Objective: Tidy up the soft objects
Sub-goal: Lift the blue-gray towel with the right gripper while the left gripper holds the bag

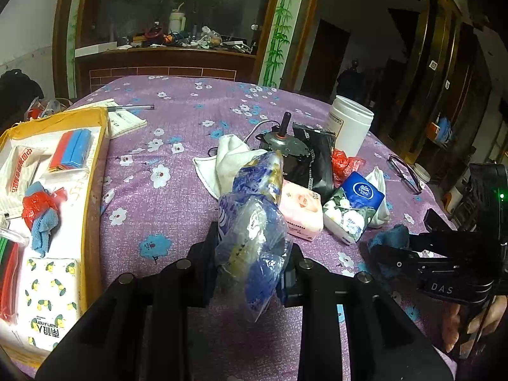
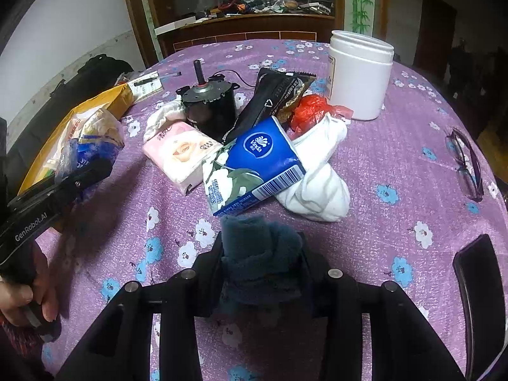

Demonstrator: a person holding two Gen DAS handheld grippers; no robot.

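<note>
- Purple flowered tablecloth [image 2: 381, 165] covers the round table, with clutter heaped toward the middle.
- Left gripper [image 1: 250, 254] is clamped narrow on a crumpled clear plastic bag with blue and gold print [image 1: 254, 222], which stands up between its black fingers, clear of the cloth.
- Right gripper [image 2: 263, 266] pinches a dark blue fluffy cloth [image 2: 260, 254] bunched between its fingers; the jaws are set fairly narrow around it.
- In the right wrist view, the blue-and-white Vinda tissue pack with a flower print [image 2: 254, 165] lies just at 12 o'clock from that cloth, tilted and resting against a white knotted cloth [image 2: 317, 177] at its 3 o'clock.
- A pink tissue pack [image 2: 181, 155] touches the Vinda pack at its 9 o'clock.
- Behind these, toward 12 o'clock, stand a black cylindrical motor with an upright shaft [image 2: 209, 104] and a black foil pouch [image 2: 273, 98], leaning; a red crumpled plastic bag [image 2: 311, 111] sits beside the pouch.
- A white open plastic jar [image 2: 358, 76] stands upright at about 1 o'clock, near the red bag.
- Dark-framed spectacles [image 2: 466, 165] lie well apart at 3 o'clock.
- In the left wrist view, a yellow-rimmed cardboard tray [image 1: 95, 165] at 9 o'clock holds a lemon-print tissue pack [image 1: 50, 298], a red-and-blue packet [image 1: 73, 149] and a light blue cloth with red plastic [image 1: 39, 216].
</note>
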